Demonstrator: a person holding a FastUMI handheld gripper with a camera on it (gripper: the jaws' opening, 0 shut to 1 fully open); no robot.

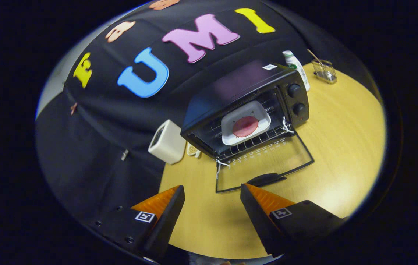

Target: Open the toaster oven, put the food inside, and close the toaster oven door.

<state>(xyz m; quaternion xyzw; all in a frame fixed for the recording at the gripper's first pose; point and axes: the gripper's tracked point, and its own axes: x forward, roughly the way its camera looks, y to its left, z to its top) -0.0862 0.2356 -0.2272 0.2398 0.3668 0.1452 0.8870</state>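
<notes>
Right now, gripper: my gripper (212, 195) hangs above the table with its fingers spread wide and nothing between them but bare wood.
Fingers: the orange-faced fingertips (174, 197) sit just short of the oven door's handle, not touching it.
Table: a round, pale wooden table (341, 147) carries everything I see.
Oven: the black toaster oven (231, 99) stands beyond my fingers, wide open, two knobs (294, 90) on its right side.
Door: the glass door (268, 162) lies folded down flat toward me, and its dark handle (266, 179) is the part nearest my fingers.
Food: a white tray (245, 123) rests on the wire rack (253, 141) inside the oven, with a round pink slice (245, 126) on it.
Beside the oven: a small white box-shaped appliance (166, 141) sits just to its left.
Behind the oven: a white bottle (296, 68) stands near its back right corner, and a clear glass container (325, 70) with a stick in it is farther right.
</notes>
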